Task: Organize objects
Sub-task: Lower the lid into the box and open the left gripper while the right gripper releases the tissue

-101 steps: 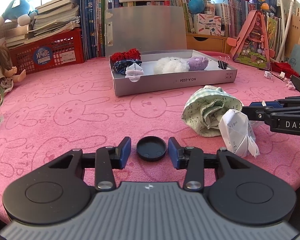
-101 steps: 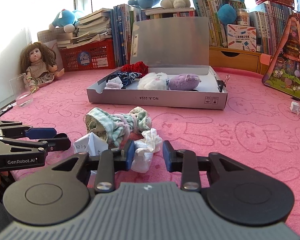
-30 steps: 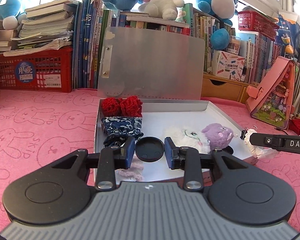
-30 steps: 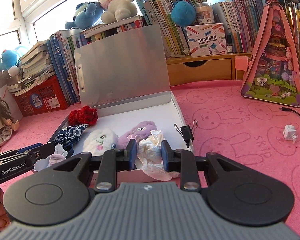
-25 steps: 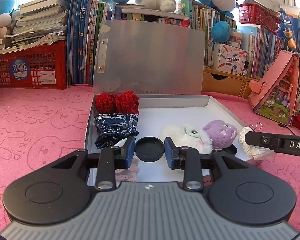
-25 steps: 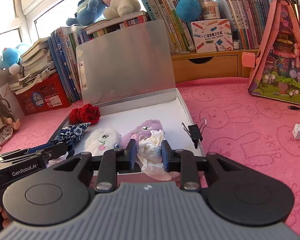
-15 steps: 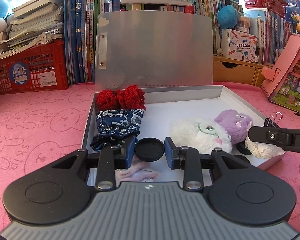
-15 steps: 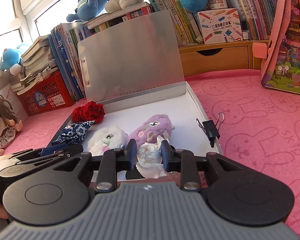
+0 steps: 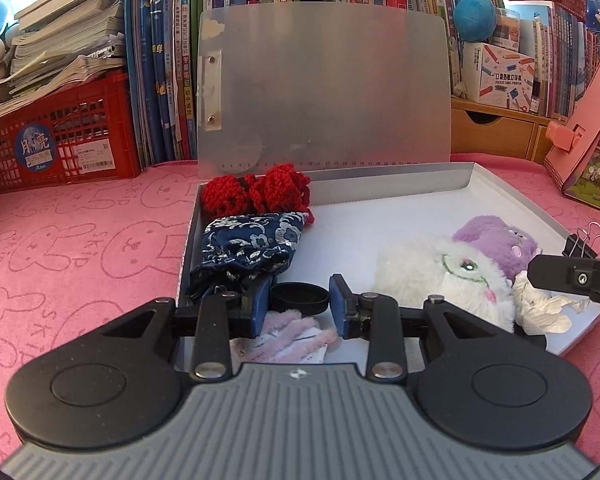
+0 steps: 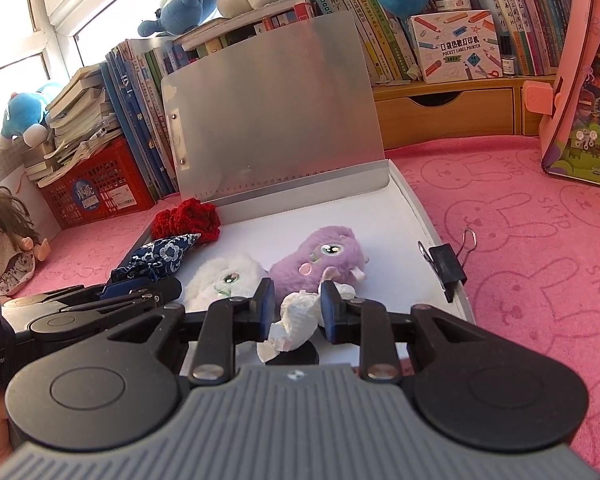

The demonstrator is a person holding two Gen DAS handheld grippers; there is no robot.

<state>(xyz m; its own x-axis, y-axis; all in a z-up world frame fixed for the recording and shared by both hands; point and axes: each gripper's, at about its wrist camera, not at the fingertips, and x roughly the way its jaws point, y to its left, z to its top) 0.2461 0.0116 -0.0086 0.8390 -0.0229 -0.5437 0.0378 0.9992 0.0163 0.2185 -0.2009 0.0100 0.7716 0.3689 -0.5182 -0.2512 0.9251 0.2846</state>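
Note:
My left gripper [image 9: 299, 298] is shut on a black round lid [image 9: 299, 298] and holds it just above the front left of the open grey box [image 9: 496, 192]. My right gripper [image 10: 297, 304] is shut on a crumpled white tissue [image 10: 296, 322] over the box's front right [image 10: 424, 216]; the tissue also shows in the left wrist view [image 9: 538, 306]. In the box lie a red knit piece [image 9: 256, 192], a blue patterned pouch [image 9: 244, 246], a white plush [image 9: 440, 276], a purple plush [image 10: 320, 256] and a lilac item [image 9: 296, 332].
A black binder clip [image 10: 446, 266] is clipped on the box's right wall. The box lid [image 9: 324, 84] stands upright behind. A red basket [image 9: 56, 144], books and a pink toy house [image 10: 580, 80] line the back. A doll [image 10: 4, 240] sits at left.
Both grippers have moved from the table's front to over the box and lowered toward its floor, the left still holding the lid, the right still holding the tissue.

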